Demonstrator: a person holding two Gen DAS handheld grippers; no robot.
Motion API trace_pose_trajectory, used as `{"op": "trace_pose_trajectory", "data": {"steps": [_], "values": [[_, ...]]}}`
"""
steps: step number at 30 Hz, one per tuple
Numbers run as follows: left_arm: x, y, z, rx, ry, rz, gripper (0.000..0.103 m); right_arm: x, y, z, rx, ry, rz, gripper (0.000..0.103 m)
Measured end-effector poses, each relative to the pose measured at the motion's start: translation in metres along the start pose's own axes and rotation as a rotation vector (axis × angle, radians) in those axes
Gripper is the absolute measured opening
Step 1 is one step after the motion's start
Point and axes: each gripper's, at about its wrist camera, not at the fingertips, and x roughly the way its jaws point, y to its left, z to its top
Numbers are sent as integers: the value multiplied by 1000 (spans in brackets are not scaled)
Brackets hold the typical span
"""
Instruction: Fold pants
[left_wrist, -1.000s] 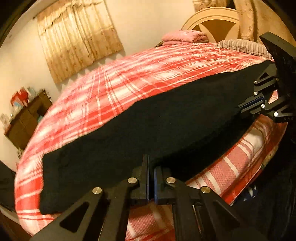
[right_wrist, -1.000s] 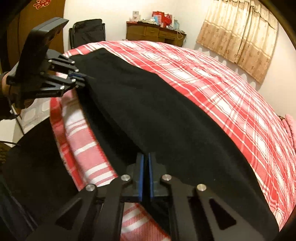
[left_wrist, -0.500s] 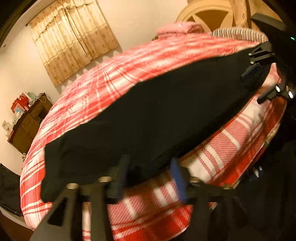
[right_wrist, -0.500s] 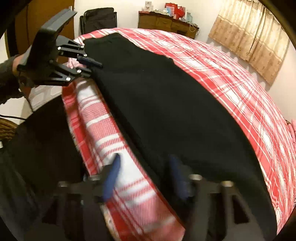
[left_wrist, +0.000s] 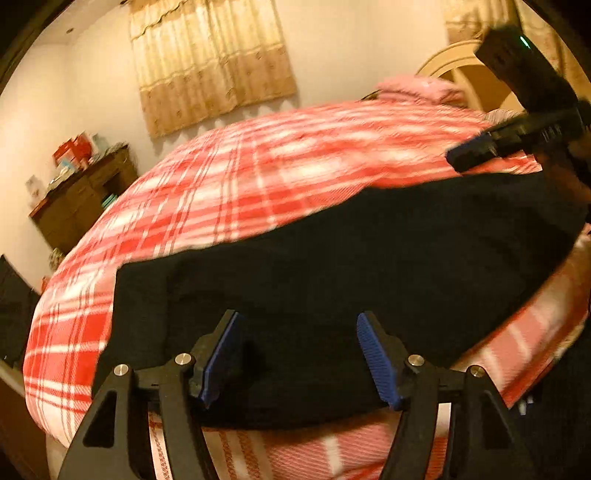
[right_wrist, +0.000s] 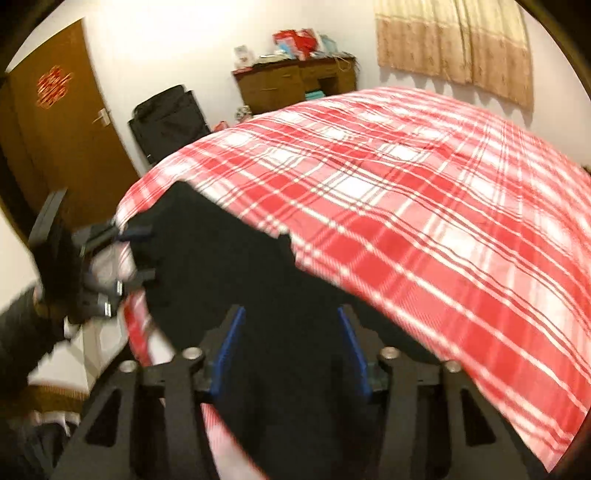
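Hovering, both grippers, left and right, fingers apart, just released pants at bed edge; my worry: slide-off.

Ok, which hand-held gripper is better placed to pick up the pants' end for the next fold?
Probably left. The left hand-held gripper, jaws just opening, hangs low over the black pants near their end, nothing pinched. The right hand-held gripper, jaws just closing on nothing, looks raised off the cloth.
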Motion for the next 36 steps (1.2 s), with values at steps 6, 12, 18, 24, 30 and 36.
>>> {"op": "trace_pose_trajectory", "data": {"steps": [6, 12, 18, 24, 30, 36], "values": [[7, 10, -19, -59, -12, -30, 69, 66, -12, 38, 146, 55, 87, 48], [10, 8, -20, -63, -35, -32, 74, 103, -31, 42, 298, 136, 214, 17], [12, 7, -20, -69, -47, -24, 76, 103, -37, 37, 313, 120, 174, 9], [-7, -1, -9, -81, -60, -5, 76, 80, -34, 29, 284, 76, 131, 50], [-26, -48, 18, 19, -121, -95, 76, -4, -37, -25, 199, 25, -11, 54], [-26, -118, 46, 157, -139, -246, 76, -122, -89, -109, 343, -60, -175, 57]]}}
